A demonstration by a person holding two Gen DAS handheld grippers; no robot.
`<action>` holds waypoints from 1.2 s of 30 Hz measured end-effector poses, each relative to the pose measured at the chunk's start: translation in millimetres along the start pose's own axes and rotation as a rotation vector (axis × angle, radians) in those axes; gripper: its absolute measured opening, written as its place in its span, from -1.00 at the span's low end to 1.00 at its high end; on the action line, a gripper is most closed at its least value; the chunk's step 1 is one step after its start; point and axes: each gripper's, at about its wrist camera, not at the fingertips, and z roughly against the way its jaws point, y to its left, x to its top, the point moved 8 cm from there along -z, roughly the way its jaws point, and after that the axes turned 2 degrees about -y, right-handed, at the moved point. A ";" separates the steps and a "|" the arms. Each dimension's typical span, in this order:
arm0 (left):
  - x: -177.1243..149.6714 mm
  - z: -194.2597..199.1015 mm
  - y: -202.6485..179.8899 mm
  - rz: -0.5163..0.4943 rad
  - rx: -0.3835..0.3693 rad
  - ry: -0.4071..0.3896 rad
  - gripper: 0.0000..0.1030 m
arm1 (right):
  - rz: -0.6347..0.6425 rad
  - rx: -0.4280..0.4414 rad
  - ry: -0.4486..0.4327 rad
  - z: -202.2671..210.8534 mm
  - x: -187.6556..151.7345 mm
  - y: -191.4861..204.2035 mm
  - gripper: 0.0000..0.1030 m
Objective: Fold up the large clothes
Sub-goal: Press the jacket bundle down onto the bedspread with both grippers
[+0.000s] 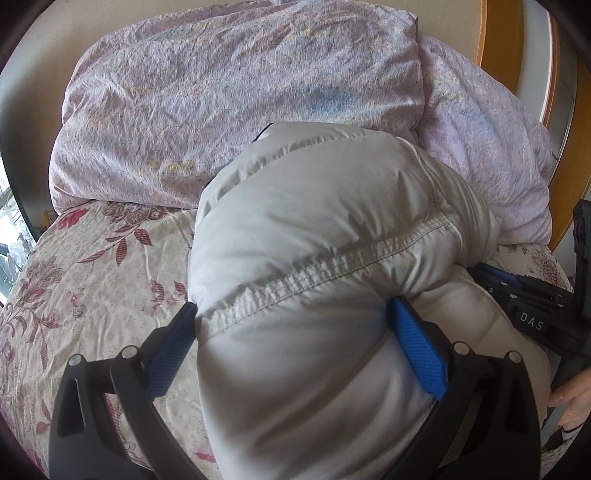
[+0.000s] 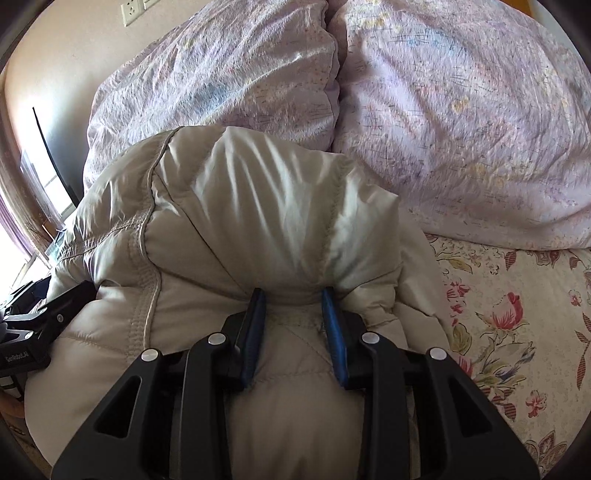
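Note:
A puffy pale grey down jacket (image 1: 314, 221) lies bunched on the bed, and it fills the middle of the right wrist view (image 2: 240, 203) too. My left gripper (image 1: 295, 332) is shut on a wide, thick fold of it, with a blue pad pressing into each side. My right gripper (image 2: 293, 325) is shut on a narrower bunch of the same jacket, fabric pinched between its blue pads. In the left wrist view the right gripper (image 1: 528, 306) shows at the jacket's right edge. The left gripper (image 2: 29, 325) appears at the left edge of the right wrist view.
Two crumpled lilac pillows (image 1: 221, 92) (image 2: 461, 129) lie just behind the jacket. A floral bed sheet (image 1: 92, 277) (image 2: 517, 314) spreads to either side. A wooden headboard (image 1: 498, 29) stands far right, a wall socket (image 2: 131, 11) sits high up, and a person's hand (image 1: 572, 398) holds the right gripper.

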 end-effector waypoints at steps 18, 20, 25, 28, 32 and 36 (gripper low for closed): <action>35.8 13.5 10.5 -0.030 0.071 -0.015 0.96 | -0.126 0.011 -0.055 29.0 52.0 -12.1 -0.35; 33.3 3.2 9.3 -0.041 0.081 0.003 0.97 | -0.117 -0.017 -0.027 15.2 51.3 -15.3 -0.35; 26.7 -7.0 5.1 -0.048 0.089 -0.010 0.97 | -0.073 -0.056 -0.034 -4.7 41.3 -19.0 -0.35; 24.2 -10.5 5.2 -0.049 0.103 -0.025 0.97 | -0.051 -0.071 -0.059 -10.4 37.7 -17.4 -0.35; 23.7 -13.7 3.3 -0.057 0.131 -0.042 0.97 | -0.034 -0.085 -0.081 -17.6 33.3 -18.6 -0.34; 23.3 -16.9 3.1 -0.052 0.148 -0.054 0.97 | -0.025 -0.091 -0.084 -24.4 32.2 -19.3 -0.34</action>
